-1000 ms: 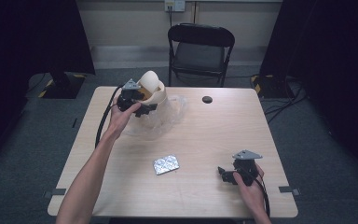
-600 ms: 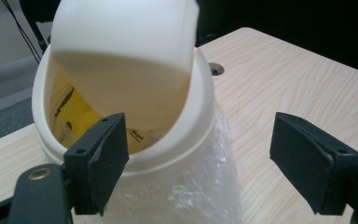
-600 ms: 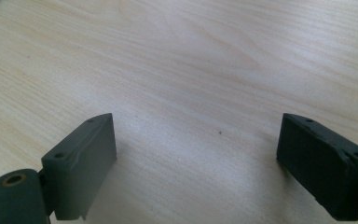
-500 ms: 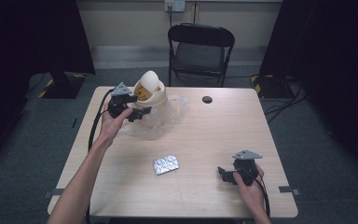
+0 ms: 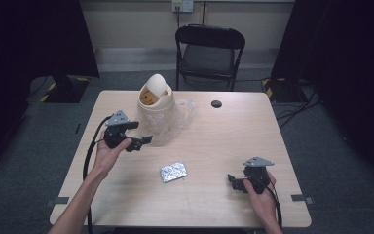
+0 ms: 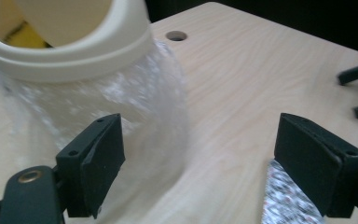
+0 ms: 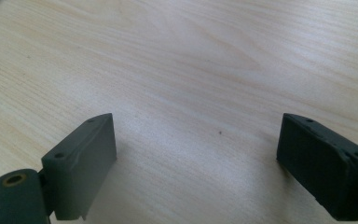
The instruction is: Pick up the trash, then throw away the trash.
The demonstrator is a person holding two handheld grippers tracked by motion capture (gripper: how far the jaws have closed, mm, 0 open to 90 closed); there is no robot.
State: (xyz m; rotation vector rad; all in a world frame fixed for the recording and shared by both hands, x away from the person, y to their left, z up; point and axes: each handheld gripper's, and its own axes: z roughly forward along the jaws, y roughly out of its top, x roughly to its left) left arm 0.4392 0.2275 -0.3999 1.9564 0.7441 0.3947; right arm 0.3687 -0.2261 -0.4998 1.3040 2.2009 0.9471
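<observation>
the foil pack point(image 5: 173, 171) lies flat mid-table, between both claws; the left claw point(image 5: 143, 142), jaws just opened wider and empty, sits nearer; the right claw point(image 5: 232, 181) rests agape.

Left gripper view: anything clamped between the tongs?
No. The left tongs stand open with bare table between them; the plastic-lined bin sits beyond, untouched.
</observation>
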